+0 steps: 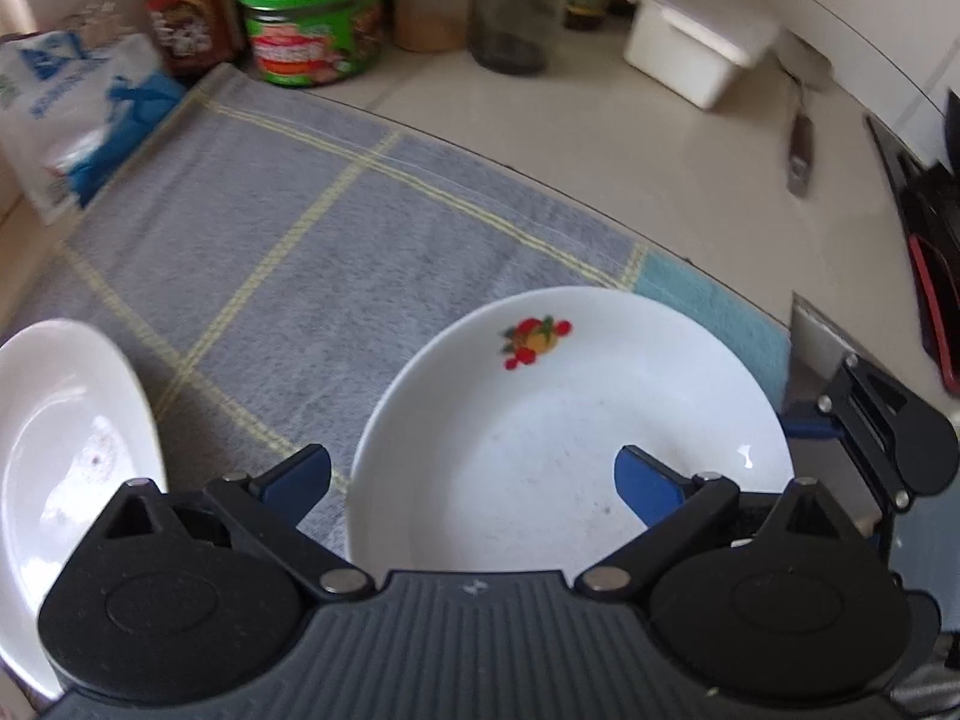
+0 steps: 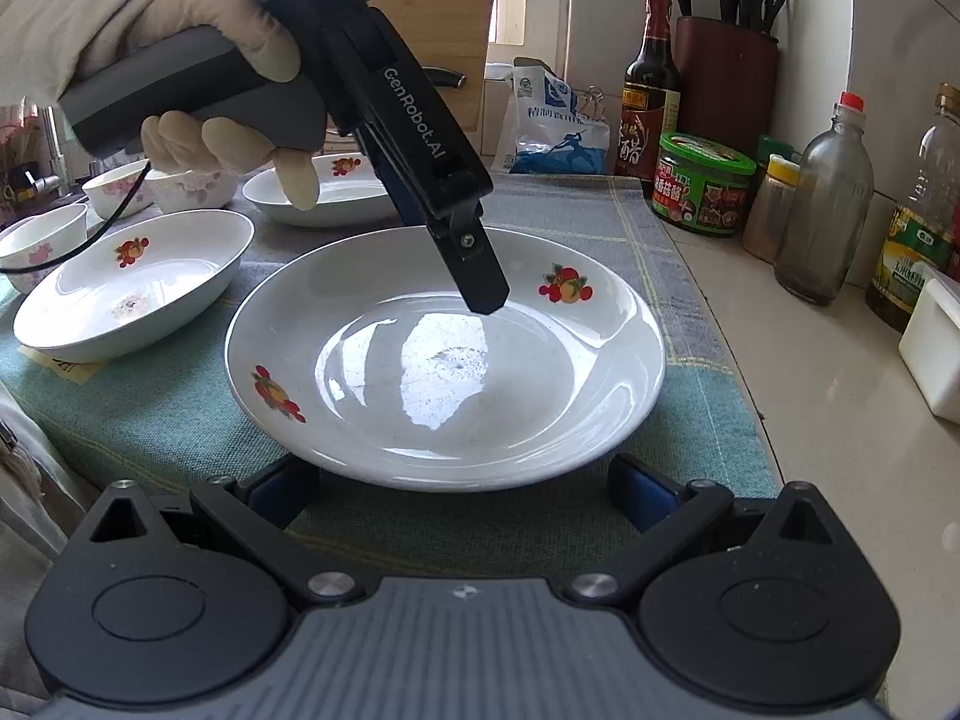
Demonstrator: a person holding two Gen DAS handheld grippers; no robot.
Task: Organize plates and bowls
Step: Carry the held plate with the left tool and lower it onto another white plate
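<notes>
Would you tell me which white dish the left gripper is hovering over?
The large round plate nearest the right gripper: the left gripper points into it, while the oval dish and the far plate sit apart.

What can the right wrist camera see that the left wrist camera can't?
Only the right wrist view shows the gloved hand holding the left gripper, the small flowered bowls and the knife block. Only the left wrist view shows the knife lying on the counter. Both show the big fruit-print plate, the green-lidded jar and the white box.
</notes>
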